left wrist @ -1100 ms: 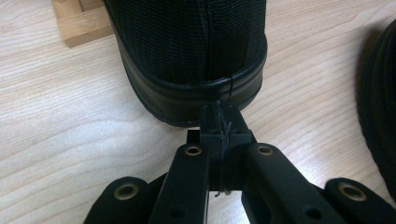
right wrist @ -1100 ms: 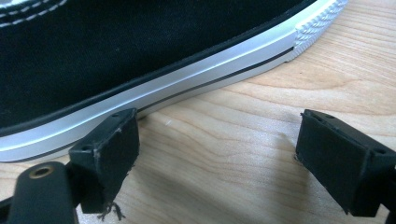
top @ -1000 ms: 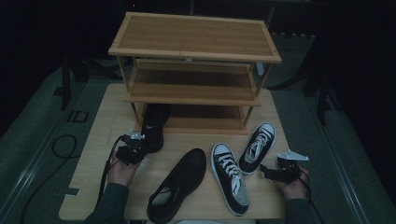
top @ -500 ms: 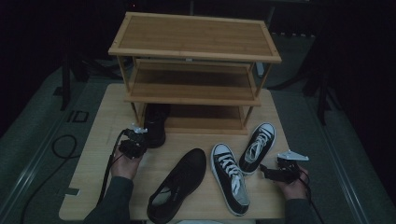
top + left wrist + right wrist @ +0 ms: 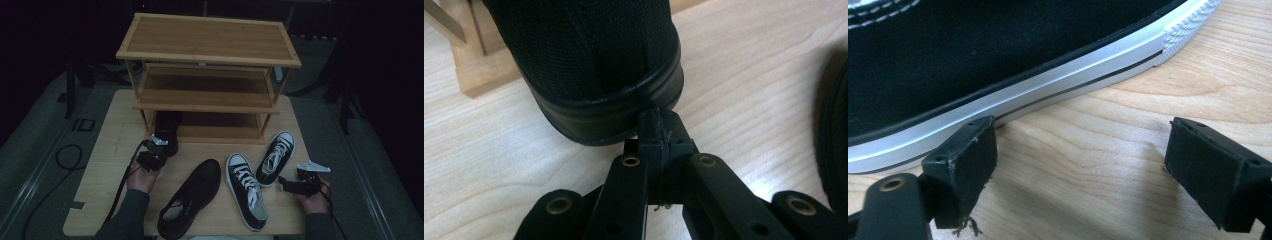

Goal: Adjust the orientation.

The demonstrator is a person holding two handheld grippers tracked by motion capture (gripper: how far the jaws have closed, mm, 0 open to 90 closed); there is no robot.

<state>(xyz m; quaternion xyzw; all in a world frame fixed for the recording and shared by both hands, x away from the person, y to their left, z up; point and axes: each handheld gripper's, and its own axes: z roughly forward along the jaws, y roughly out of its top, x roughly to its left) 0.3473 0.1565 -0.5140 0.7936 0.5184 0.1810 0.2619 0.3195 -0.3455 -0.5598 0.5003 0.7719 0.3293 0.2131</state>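
At centre left, the left claw (image 5: 156, 148), pressed together, touches the black shoe's (image 5: 166, 131) heel; the right claw (image 5: 286, 183) stands apart beside a sneaker (image 5: 275, 157).

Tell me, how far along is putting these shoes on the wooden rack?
Early yet. Nothing looks fully done: the rack has one black shoe partly on its bottom shelf. The left gripper, jaws shut, presses against that shoe's heel. Left on the table: the other black shoe and two sneakers, with the right gripper open beside one.
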